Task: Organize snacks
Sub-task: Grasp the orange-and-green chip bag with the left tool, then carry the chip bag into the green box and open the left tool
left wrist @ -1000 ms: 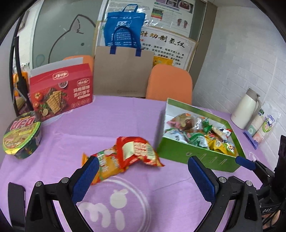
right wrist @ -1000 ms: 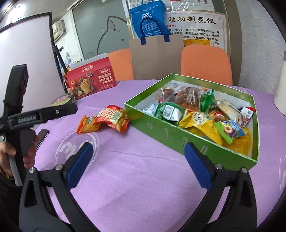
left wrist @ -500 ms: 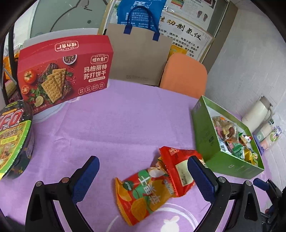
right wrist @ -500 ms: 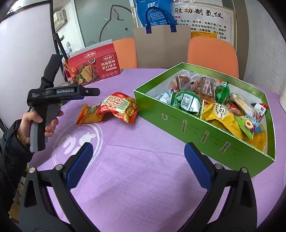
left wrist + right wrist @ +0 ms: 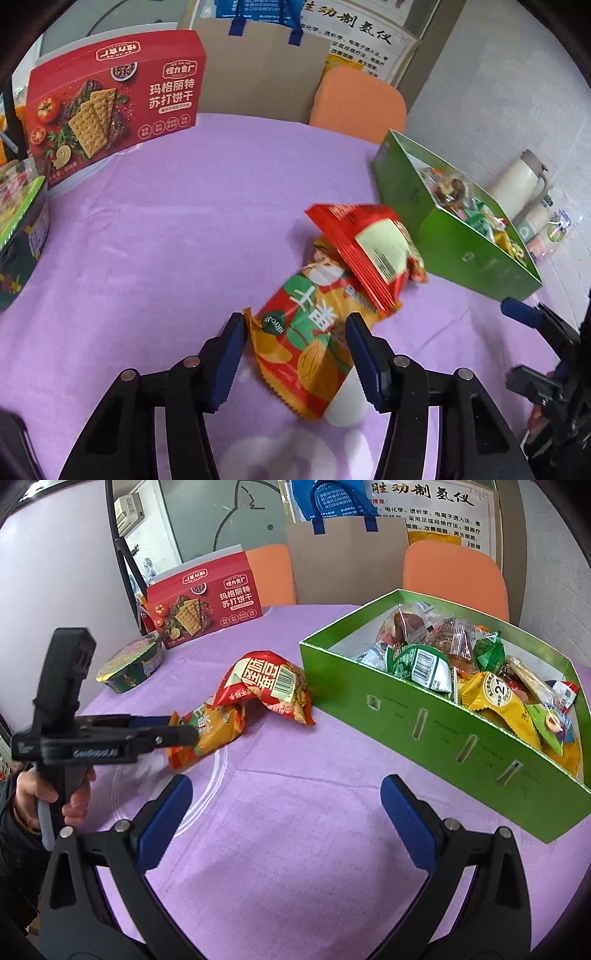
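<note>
Two snack packets remain outside the green box (image 5: 436,731), which already holds many: your left hand-held gripper (image 5: 295,354) is closing around the orange chip packet (image 5: 306,354) near the counter's (image 5: 184,240) middle, pads not yet visibly pressing, with the red packet (image 5: 269,686) draped over its far end and liable to drag along. Your right hand-held gripper (image 5: 284,812) hangs spread and empty. The cracker box (image 5: 203,605) and noodle bowl (image 5: 129,664) stand clear toward the far left edge.

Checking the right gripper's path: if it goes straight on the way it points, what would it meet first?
Likely the bare purple tablecloth ahead of the open right gripper; nothing lies between its fingers.
</note>
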{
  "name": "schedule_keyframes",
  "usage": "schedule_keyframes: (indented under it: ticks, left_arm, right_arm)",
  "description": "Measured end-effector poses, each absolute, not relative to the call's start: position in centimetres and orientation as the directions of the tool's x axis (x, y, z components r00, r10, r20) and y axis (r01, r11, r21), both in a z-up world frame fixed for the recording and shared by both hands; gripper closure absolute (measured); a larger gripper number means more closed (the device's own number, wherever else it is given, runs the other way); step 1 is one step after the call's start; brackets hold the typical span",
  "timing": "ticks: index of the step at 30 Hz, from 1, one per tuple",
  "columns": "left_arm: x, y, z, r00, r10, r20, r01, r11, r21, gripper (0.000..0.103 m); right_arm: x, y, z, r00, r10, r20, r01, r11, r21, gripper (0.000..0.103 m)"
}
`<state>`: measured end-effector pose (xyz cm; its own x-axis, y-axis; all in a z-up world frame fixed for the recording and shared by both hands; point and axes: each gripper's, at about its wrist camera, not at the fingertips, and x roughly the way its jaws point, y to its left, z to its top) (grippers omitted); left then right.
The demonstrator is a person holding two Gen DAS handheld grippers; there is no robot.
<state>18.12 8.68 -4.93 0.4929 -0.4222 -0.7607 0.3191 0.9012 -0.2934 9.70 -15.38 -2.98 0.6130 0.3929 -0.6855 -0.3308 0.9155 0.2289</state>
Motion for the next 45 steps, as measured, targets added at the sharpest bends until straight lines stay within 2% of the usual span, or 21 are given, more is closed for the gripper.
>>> schedule_keyframes:
  ticks: [4, 9, 14, 16, 24, 25, 26, 27, 28, 29, 30, 34, 38, 45]
  left_arm:
    - [14.1, 7.6, -4.8, 0.44, -0.504, -0.743, 0.396, 0.852, -0.344, 0.047]
    - [12.2, 8.6, -4.0, 0.492, -0.465, -0.736, 0.346, 0.88, -0.325, 0.047]
    - [13.0, 9.6, -4.5, 0.5, -0.502, -0.705, 0.285, 0.865, -0.414, 0.047]
    - [12.9, 9.5, -4.7, 0.496, -0.512, -0.701, 0.281, 0.859, -0.428, 0.047]
    - [13.2, 9.3, -5.0, 0.519, -0.516, -0.681, 0.238, 0.853, -0.465, 0.047]
    - [13.4, 9.2, -4.9, 0.521, -0.512, -0.683, 0.239, 0.856, -0.459, 0.047]
    - [13.6, 9.1, -5.0, 0.52, -0.509, -0.686, 0.24, 0.858, -0.455, 0.047]
    - [13.8, 9.0, -5.0, 0.521, -0.506, -0.687, 0.24, 0.859, -0.451, 0.049]
    - [14.0, 8.9, -5.1, 0.521, -0.503, -0.689, 0.238, 0.861, -0.449, 0.056]
    - [14.1, 8.7, -5.1, 0.521, -0.494, -0.696, 0.237, 0.867, -0.438, 0.063]
    - [14.2, 8.5, -5.2, 0.517, -0.48, -0.709, 0.236, 0.876, -0.422, 0.081]
    - [13.7, 8.2, -5.2, 0.54, -0.442, -0.716, 0.231, 0.896, -0.379, 0.084]
    - [12.6, 8.1, -5.4, 0.535, -0.458, -0.71, 0.218, 0.887, -0.408, 0.086]
    - [9.4, 7.9, -3.9, 0.563, -0.481, -0.672, 0.228, 0.872, -0.433, 0.086]
  right_arm:
    - [9.6, -15.4, -3.3, 0.6, 0.41, -0.687, -0.33, 0.909, 0.253, 0.002]
    - [10.3, -14.4, -3.5, 0.575, 0.464, -0.674, -0.356, 0.883, 0.305, 0.002]
    - [12.5, -12.8, -3.8, 0.519, 0.514, -0.683, -0.388, 0.854, 0.347, 0.033]
    - [13.5, -12.2, -4.1, 0.499, 0.521, -0.692, -0.392, 0.848, 0.356, 0.037]
    - [17.1, -10.8, -4.7, 0.483, 0.525, -0.7, -0.372, 0.847, 0.378, 0.037]
    - [17.5, -10.6, -4.9, 0.482, 0.525, -0.701, -0.369, 0.848, 0.381, 0.042]
    - [17.8, -10.5, -5.2, 0.476, 0.528, -0.703, -0.364, 0.846, 0.39, 0.052]
    - [18.1, -10.4, -5.5, 0.468, 0.529, -0.708, -0.356, 0.846, 0.397, 0.058]
    - [18.1, -10.5, -5.5, 0.479, 0.527, -0.702, -0.355, 0.848, 0.394, 0.068]
    - [18.0, -10.5, -5.5, 0.465, 0.544, -0.699, -0.358, 0.837, 0.413, 0.073]
    - [17.8, -10.5, -5.5, 0.461, 0.555, -0.693, -0.364, 0.83, 0.423, 0.076]
    - [16.4, -10.8, -5.1, 0.475, 0.558, -0.68, -0.366, 0.829, 0.424, 0.084]
    - [14.3, -11.6, -4.4, 0.496, 0.575, -0.651, -0.37, 0.818, 0.44, 0.089]
    - [11.0, -13.0, -2.2, 0.543, 0.599, -0.589, -0.388, 0.8, 0.457, 0.09]
